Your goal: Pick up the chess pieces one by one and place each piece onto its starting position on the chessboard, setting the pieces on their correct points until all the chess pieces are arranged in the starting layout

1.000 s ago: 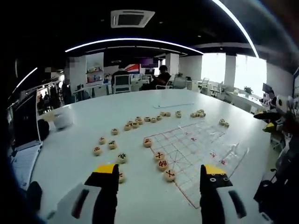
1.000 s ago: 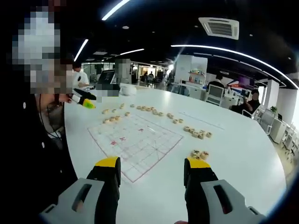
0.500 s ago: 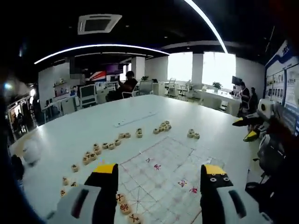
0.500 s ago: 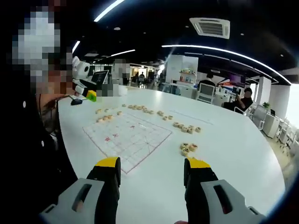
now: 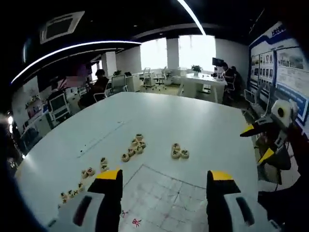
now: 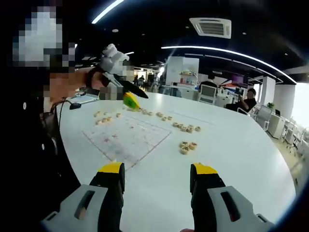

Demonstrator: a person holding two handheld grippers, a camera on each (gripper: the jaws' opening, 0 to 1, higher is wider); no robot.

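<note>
Left gripper view: chessboard (image 5: 164,195) cut off below.

The chessboard (image 5: 166,198) ran off the left gripper view's bottom edge, partly behind the claw (image 5: 164,180); the chess pieces' (image 5: 178,152) characters were too small to read.

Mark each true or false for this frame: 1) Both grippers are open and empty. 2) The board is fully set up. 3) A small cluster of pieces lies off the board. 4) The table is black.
1) True: the left gripper and right gripper hold nothing.
2) False: the board is nearly bare.
3) True: the cluster lies beside it.
4) False: the table is white.
</note>
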